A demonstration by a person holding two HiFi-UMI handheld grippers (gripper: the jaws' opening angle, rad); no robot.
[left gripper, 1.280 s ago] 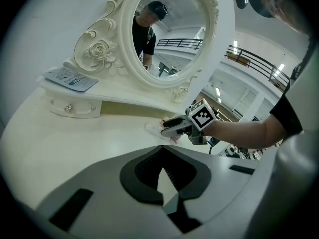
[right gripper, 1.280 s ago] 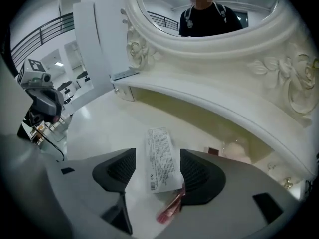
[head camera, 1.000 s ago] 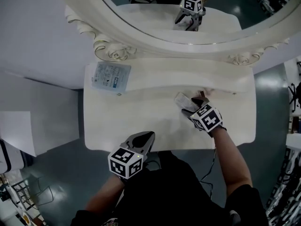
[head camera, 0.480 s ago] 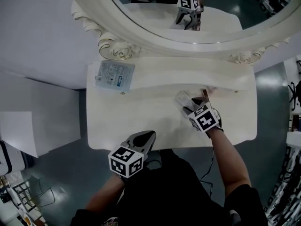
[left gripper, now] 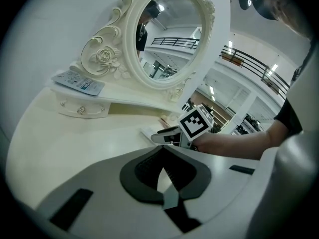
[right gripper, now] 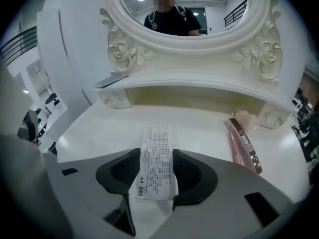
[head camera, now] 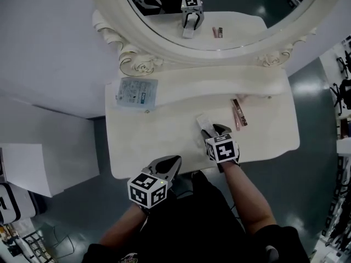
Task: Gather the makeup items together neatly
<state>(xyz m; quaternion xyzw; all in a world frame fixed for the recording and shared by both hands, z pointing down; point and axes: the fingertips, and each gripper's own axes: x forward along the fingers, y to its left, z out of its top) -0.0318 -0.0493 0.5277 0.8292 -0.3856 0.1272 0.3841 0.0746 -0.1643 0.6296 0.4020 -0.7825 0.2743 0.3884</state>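
- While your right gripper (head camera: pixel 214 131) has just been closing its jaws, the white printed box (right gripper: pixel 156 151) stands between them. Both pads press on its long sides, and its far end pokes out past the fingertips.
- You hold that box over the middle of the vanity table (head camera: pixel 148 147), a little toward your right.
- Beside it on your right, clearly apart, lies the long pink box (right gripper: pixel 242 144). A pale rounded item (right gripper: pixel 245 117) sits just at its far end, against the base of the raised shelf (head camera: pixel 208 78).
- Well away on your left, the flat blue-and-white packet (head camera: pixel 135 92) rests on that shelf, below the carved frame of the mirror (head camera: pixel 219 52).
- Your left gripper (left gripper: pixel 164 185) hovers at the table's near edge with its jaws together and nothing between them, well apart from every item.
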